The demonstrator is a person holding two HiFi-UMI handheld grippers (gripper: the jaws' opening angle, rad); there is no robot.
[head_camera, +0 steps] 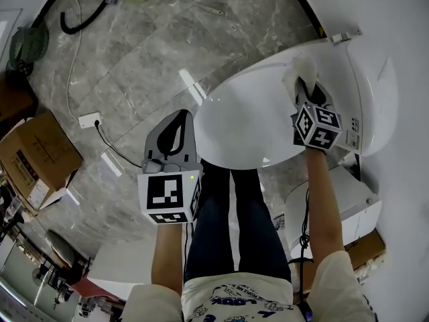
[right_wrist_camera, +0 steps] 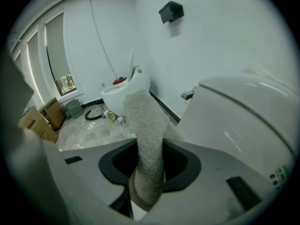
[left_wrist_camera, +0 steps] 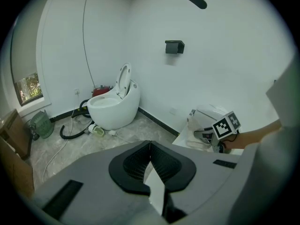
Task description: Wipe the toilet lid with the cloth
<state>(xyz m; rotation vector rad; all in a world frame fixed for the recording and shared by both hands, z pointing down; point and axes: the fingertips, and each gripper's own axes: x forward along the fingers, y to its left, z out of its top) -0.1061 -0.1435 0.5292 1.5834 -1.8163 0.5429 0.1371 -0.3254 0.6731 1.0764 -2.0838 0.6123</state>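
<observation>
The cloth [right_wrist_camera: 147, 144] is clamped by one end in the right gripper [head_camera: 305, 91] and is seen at the far edge of the closed toilet lid [head_camera: 248, 123]. Its long axis runs straight out of the jaws, with the free end pointing away from the person. Gripped so narrowly, it could bunch or be pulled free under pressure. The left gripper [head_camera: 175, 131] is held closed and empty just off the lid's left edge.
</observation>
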